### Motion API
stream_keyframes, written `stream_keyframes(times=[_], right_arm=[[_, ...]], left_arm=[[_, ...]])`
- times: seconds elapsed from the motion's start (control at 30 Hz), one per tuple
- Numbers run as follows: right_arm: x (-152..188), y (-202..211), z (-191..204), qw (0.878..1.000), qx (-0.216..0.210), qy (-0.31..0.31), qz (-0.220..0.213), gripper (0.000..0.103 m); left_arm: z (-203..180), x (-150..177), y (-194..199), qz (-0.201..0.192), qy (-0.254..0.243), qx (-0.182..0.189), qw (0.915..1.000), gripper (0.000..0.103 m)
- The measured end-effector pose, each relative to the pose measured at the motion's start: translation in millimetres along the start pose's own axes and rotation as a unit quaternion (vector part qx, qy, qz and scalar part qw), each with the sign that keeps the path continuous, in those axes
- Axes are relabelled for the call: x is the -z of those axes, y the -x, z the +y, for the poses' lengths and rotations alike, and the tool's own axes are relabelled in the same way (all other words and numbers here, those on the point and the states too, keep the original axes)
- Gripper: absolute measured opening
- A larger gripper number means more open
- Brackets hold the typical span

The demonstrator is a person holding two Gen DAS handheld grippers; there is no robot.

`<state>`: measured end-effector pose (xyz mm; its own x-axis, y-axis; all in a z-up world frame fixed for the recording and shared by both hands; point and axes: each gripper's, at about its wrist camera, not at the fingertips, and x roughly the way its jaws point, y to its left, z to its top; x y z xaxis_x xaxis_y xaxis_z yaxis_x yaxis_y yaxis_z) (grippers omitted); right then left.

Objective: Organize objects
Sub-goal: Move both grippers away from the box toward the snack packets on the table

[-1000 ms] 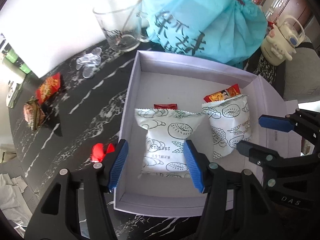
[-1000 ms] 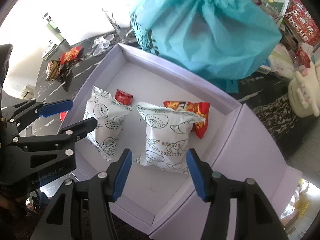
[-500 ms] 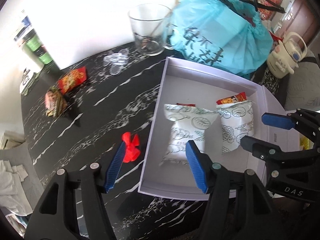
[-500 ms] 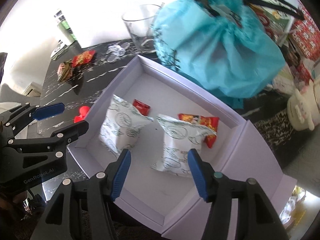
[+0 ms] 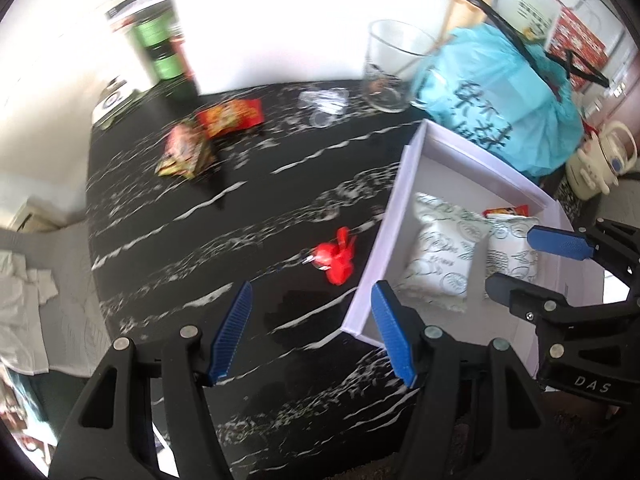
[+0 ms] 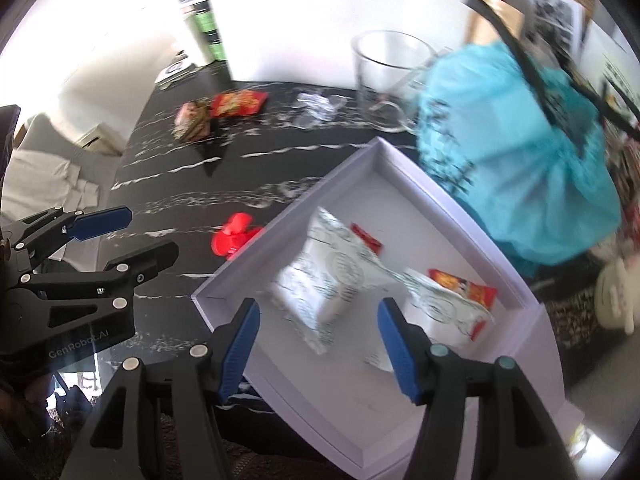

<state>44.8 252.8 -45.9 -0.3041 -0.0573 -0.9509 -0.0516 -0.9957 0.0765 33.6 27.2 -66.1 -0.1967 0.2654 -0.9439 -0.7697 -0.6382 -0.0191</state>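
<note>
Partway through tidying snacks into a shallow white cardboard box [image 6: 404, 168] on a black marble-patterned table [image 5: 208, 248]. Already inside: two white pastry packets printed with line drawings [image 5: 438, 268] [image 5: 510, 250], lying side by side and slightly puffed, plus a small red sachet [image 6: 366, 237] and a red-orange snack packet [image 6: 466, 289] tucked behind them toward the far wall. Left outside on the table: a small red crinkled wrapped item [image 5: 335, 258] just beside the box's left wall, and, well apart near the far edge, a red snack packet [image 5: 232, 115] touching a pinkish-green packet [image 5: 184, 152]. Also on the table, probably not part of the sorting: a clear glass mug [image 5: 390, 66], some clear plastic bits [image 5: 324, 106] and a turquoise bag [image 5: 500, 100] behind the box. Left gripper [image 5: 310, 336] spread wide and holding nothing, hovering over bare table near the red wrapped item. Right gripper [image 6: 318, 350] likewise spread wide and unloaded, above the box's near corner. Judged roughly half done, with three loose packets to gather.
</note>
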Motion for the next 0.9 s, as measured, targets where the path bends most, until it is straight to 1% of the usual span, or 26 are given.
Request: stream_keyframes(times=[0.27,0.57,0.73,0.9], right_arm=[[-8.7,-3.5,47.7,0.997,-0.025,0.068,0.0,0.063],[-5.5,-8.9,94.2,0.99,-0.045,0.131,0.006,0.063],[-3.9,-9.5,107.0,0.987,-0.052,0.151,0.007,0.063],[-3.3,-13.1,110.7,0.985,-0.056,0.162,0.012,0.063]], left_arm=[[43.1,27.3,15.6,-0.005,0.063,-0.025,0.9977,0.061],[80.0,63.4,25.2,0.002,0.123,-0.043,0.9914,0.061],[91.2,76.1,29.3,0.003,0.147,-0.049,0.9879,0.061],[96.1,80.3,28.7,0.006,0.161,-0.051,0.9855,0.061]])
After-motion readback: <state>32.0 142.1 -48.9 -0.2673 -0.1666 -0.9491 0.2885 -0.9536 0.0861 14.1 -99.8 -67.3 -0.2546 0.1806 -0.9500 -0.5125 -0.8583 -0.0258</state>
